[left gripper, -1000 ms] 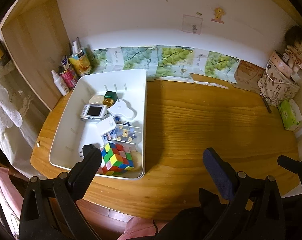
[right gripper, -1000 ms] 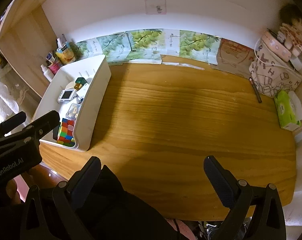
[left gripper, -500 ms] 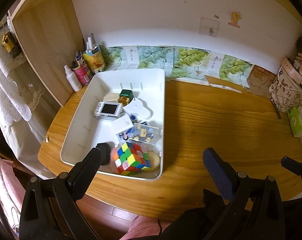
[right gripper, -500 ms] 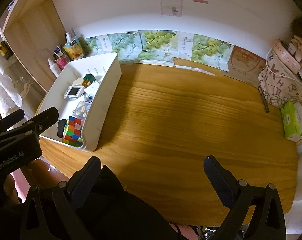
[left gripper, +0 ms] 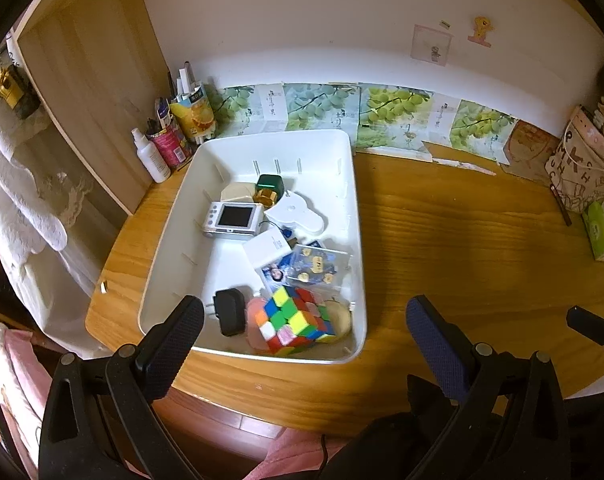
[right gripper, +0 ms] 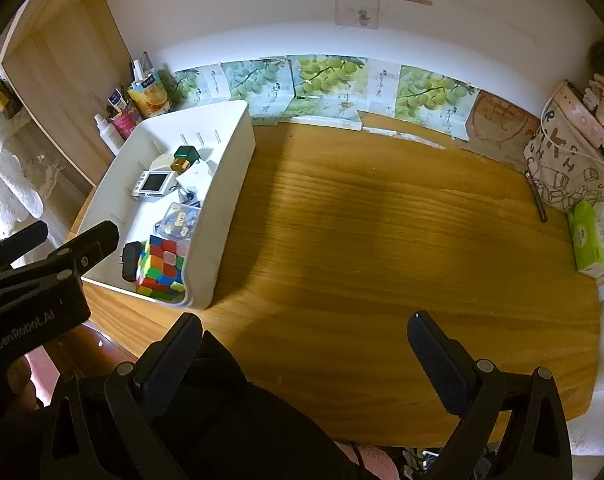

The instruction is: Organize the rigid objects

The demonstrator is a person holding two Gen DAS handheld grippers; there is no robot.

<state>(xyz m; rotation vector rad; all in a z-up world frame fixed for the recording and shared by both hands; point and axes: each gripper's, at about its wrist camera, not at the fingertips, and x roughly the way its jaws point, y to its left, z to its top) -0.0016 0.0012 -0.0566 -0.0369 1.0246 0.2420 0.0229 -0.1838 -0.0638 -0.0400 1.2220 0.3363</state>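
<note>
A white bin (left gripper: 353,184) (right gripper: 230,184) stands at the table's left. In it lie a colour cube (left gripper: 292,318) (right gripper: 162,266), a black charger (left gripper: 230,312), a small silver camera (left gripper: 234,219) (right gripper: 152,186), a green-capped bottle (left gripper: 269,189), a white box (left gripper: 268,250), a clear case of badges (left gripper: 317,266) and other small items. My left gripper (left gripper: 303,334) hangs open over the bin's near edge, holding nothing. My right gripper (right gripper: 303,350) is open over the table's front edge, also holding nothing.
Bottles and a carton (left gripper: 192,114) crowd the back left corner by a wooden panel. Grape-print sheets (right gripper: 325,80) line the wall. At the right stand a patterned bag (right gripper: 569,168), a pen (right gripper: 537,197) and a green tissue pack (right gripper: 587,236). Bare wood (right gripper: 381,232) spans the middle.
Both grippers have drawn back and shifted left, so the bin sits more central in the left wrist view. Both stay open. Nothing in the bin has moved.
</note>
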